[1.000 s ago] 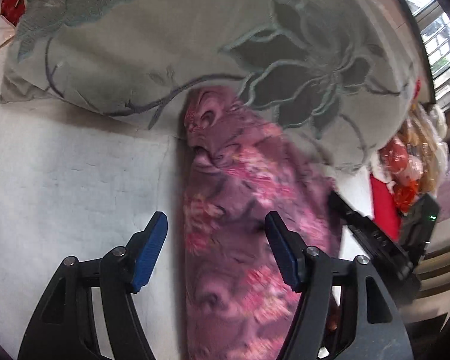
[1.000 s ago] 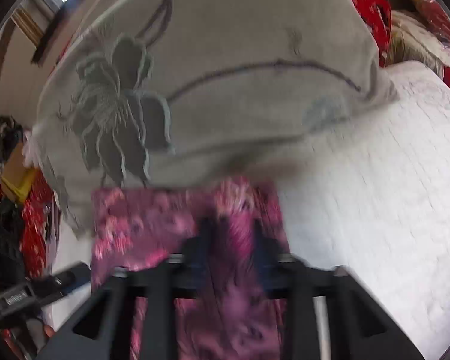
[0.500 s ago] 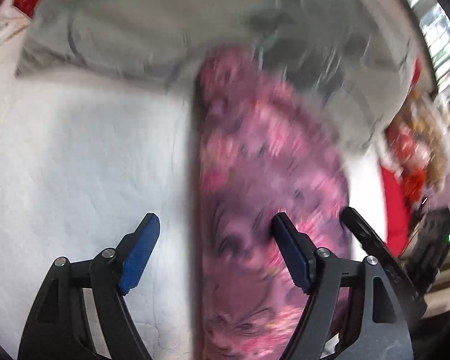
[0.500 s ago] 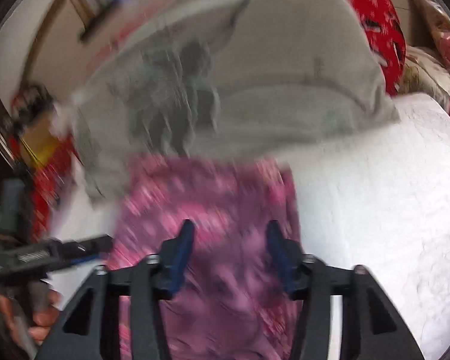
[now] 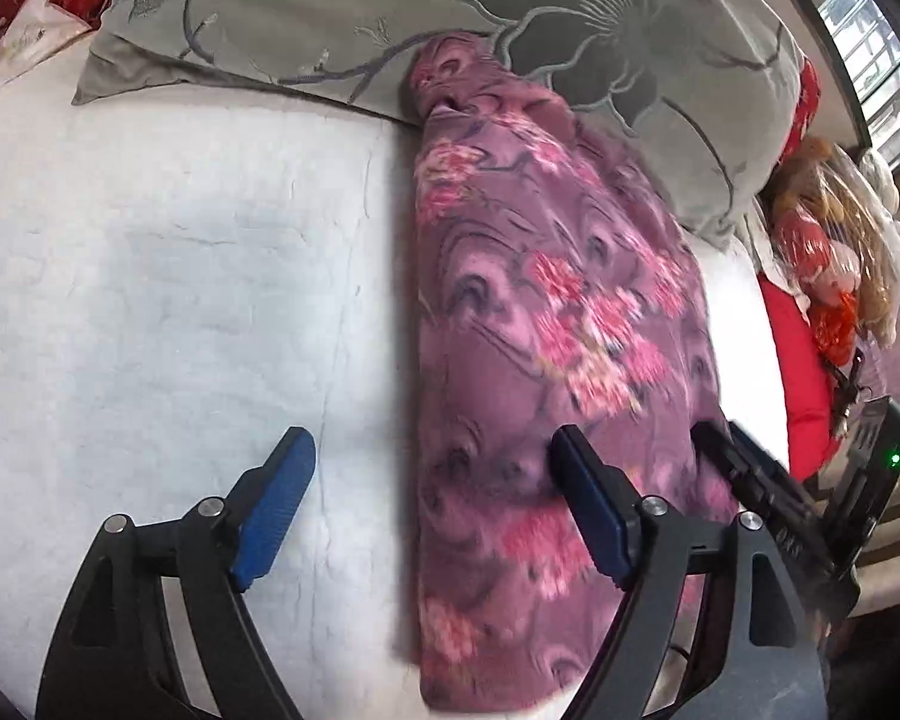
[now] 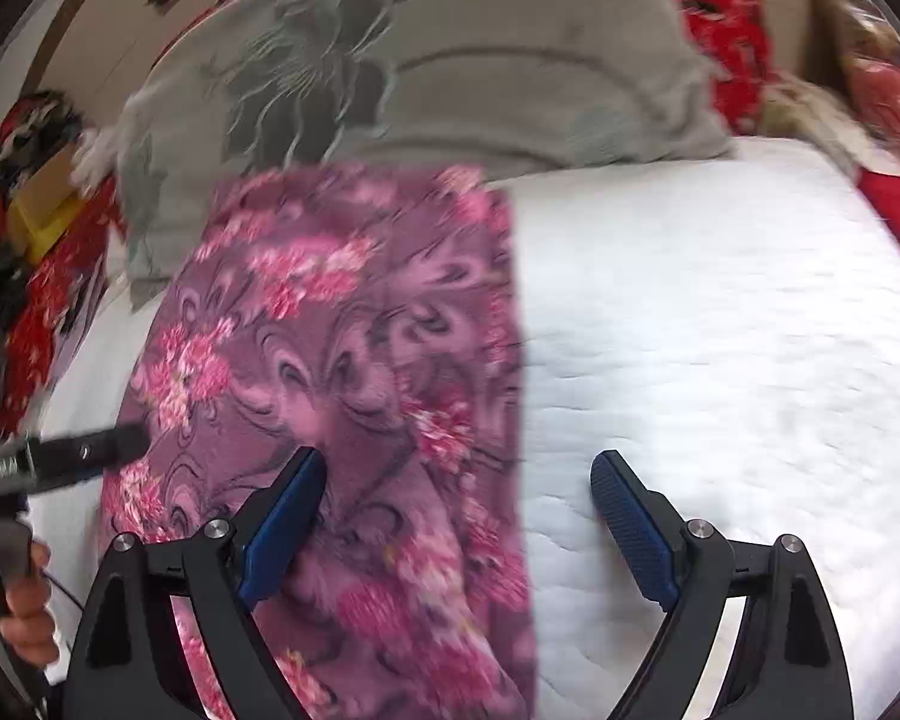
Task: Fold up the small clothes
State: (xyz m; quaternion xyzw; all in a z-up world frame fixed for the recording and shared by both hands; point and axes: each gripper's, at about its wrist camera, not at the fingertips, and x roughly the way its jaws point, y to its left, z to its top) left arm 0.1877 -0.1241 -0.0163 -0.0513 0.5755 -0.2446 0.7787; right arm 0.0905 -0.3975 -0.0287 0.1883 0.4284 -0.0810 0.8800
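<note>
Left wrist: left gripper spread wide over purple garment

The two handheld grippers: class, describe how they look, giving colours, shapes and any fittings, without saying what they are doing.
Both the left gripper and the right gripper share one design: matte black angular linkage arms with triangular cut-outs, round silver pivot bolts, and two narrow blue fingers with a ribbed texture. Seen from the left wrist view, the right gripper's black body carries a small green indicator light. No sleeves are visible.

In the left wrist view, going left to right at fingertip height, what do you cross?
Left gripper's blue left pad → white quilted mattress cover → purple floral fleece garment → blue right pad → black right gripper → red cushion.
</note>
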